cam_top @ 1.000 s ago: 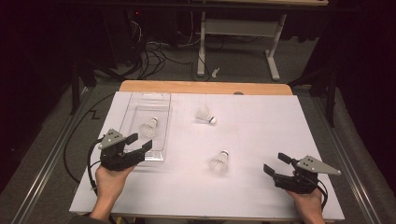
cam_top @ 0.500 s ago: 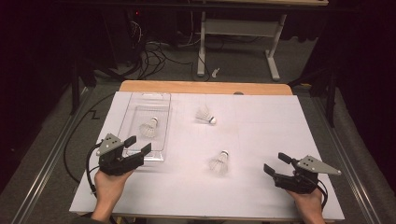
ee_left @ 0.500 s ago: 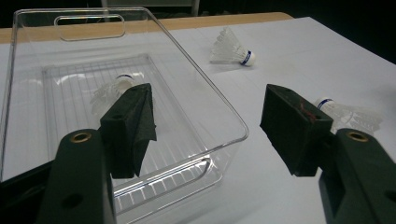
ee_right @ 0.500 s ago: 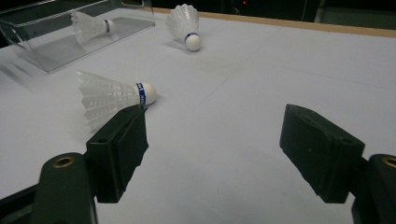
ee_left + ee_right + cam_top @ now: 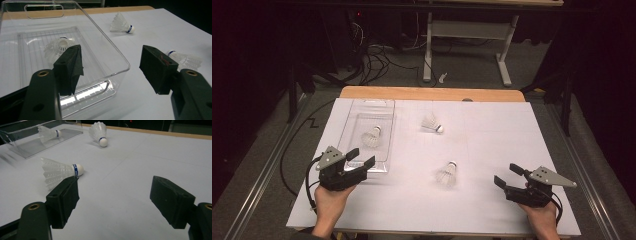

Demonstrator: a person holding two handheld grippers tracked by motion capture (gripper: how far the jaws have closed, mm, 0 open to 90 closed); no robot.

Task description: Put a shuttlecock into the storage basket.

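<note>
While tongs (image 5: 361, 157) idle, shuttlecock (image 5: 372, 136) lies inside clear tray (image 5: 362, 107)

My left claw (image 5: 361, 156) sits at the near left of the table (image 5: 492, 125), jaws spread wide, empty, pointing up the table and slightly inward, my left hand (image 5: 331, 197) gripping it from below. My right claw (image 5: 506, 175) sits at the table's near right corner, jaws equally wide and empty, pointing leftward, right hand (image 5: 542, 214) beneath it.
</note>
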